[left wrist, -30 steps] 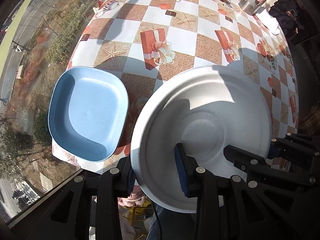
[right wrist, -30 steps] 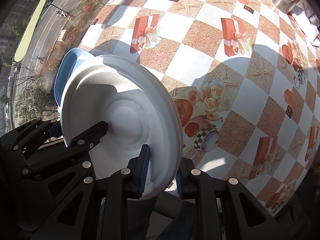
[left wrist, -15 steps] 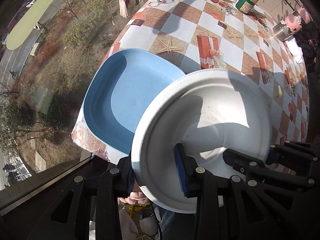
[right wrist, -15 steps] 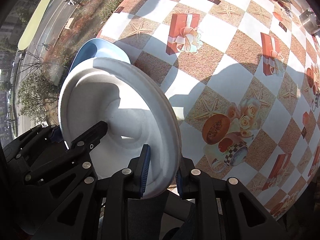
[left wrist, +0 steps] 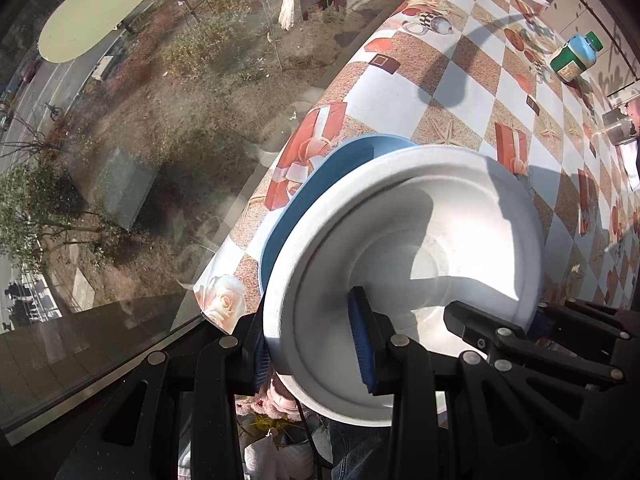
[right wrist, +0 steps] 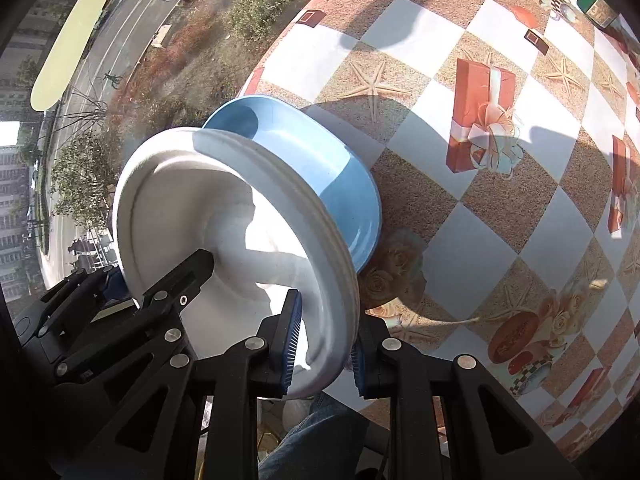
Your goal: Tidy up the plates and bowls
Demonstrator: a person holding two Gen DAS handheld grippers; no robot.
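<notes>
Both sets of jaws are clamped on the rim of one white plate [left wrist: 404, 248]. The left gripper [left wrist: 316, 354] pinches the rim at 6 o'clock in its view, and the right gripper [right wrist: 324, 340] pinches the opposite edge at 6 o'clock in its own. The plate hangs tilted over a blue plate [right wrist: 320, 164], covering most of it. The blue plate lies at the corner of the bench [right wrist: 472, 240], by a window. A green bottle [left wrist: 574, 56] lies at 2 o'clock, well apart.
</notes>
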